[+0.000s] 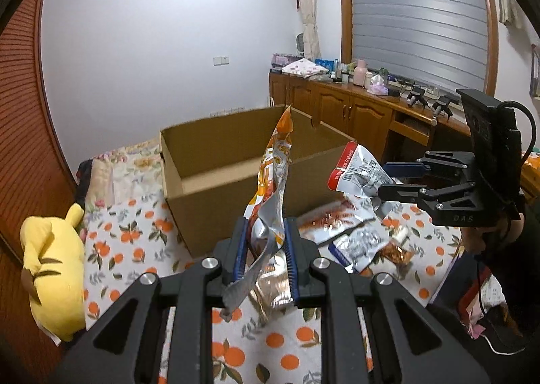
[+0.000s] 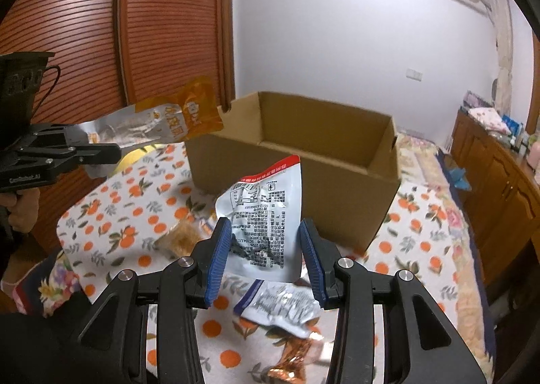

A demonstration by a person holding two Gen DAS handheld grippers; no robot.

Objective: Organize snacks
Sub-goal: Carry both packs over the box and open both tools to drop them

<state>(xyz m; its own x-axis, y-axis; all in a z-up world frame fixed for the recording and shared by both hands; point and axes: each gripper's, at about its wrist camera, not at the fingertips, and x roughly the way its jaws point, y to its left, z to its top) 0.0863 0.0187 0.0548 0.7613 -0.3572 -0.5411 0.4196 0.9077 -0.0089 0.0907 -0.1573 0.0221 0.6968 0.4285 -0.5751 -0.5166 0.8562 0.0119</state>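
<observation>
Orange fruit is printed all over the white sheet (image 2: 111, 215) on the bed, and a big brown cardboard box (image 1: 216, 161) sits open on it, toward the far side.

The left tongs (image 1: 265, 249) are squeezed onto an orange and silver snack bag (image 1: 270, 188). The bag sticks up from the blue pads and is lifted off the bed, just in front of the box. From the other side you can see the same bag (image 2: 168, 120) held out in the air near the box's left corner.

The right tongs (image 2: 266, 249) are pinching a silver snack bag with a red top edge (image 2: 263, 215). It has black writing on its back. It is up in the air too, close to the front wall of the box.

More snack packets (image 2: 283, 309) lie on the sheet under the tongs, some silver and some shiny brown.

A yellow plush toy (image 1: 54, 262) lies at the left edge of the bed. A wooden cabinet (image 1: 337, 107) with bottles on top stands by the window.
</observation>
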